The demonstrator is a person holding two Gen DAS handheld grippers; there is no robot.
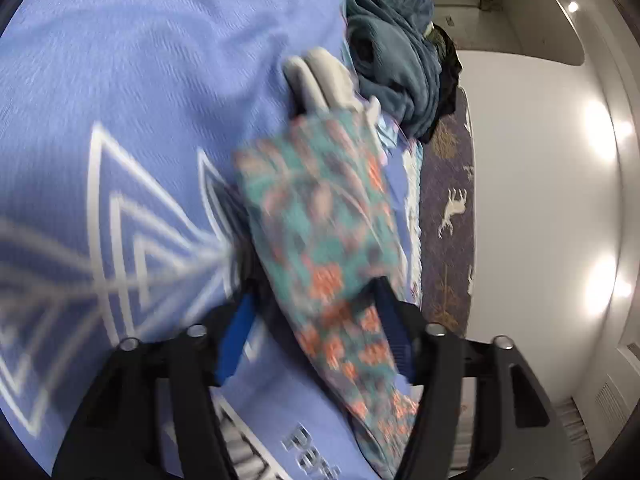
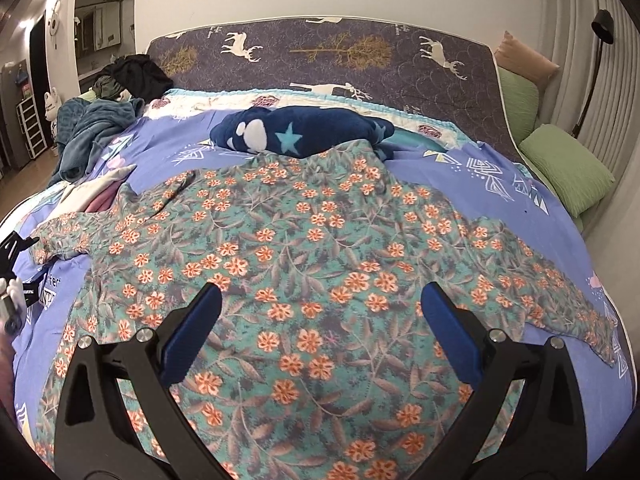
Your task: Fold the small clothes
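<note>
A teal garment with orange flowers (image 2: 320,248) lies spread flat on the blue bedspread (image 2: 472,168), its two sleeves out to the sides. My right gripper (image 2: 320,300) hovers open over its lower middle, holding nothing. In the left wrist view, my left gripper (image 1: 316,300) stands open around the garment's left sleeve (image 1: 320,208), which runs between the blue pads; the view is motion-blurred. The left gripper also shows at the left edge of the right wrist view (image 2: 16,252), at the sleeve end.
A navy star-patterned fleece (image 2: 304,132) lies just beyond the garment. A grey-blue blanket (image 2: 88,132) and dark clothes (image 2: 136,72) are piled far left. Pink and white clothes (image 2: 100,192) sit by the left sleeve. Green pillows (image 2: 568,164) line the right side.
</note>
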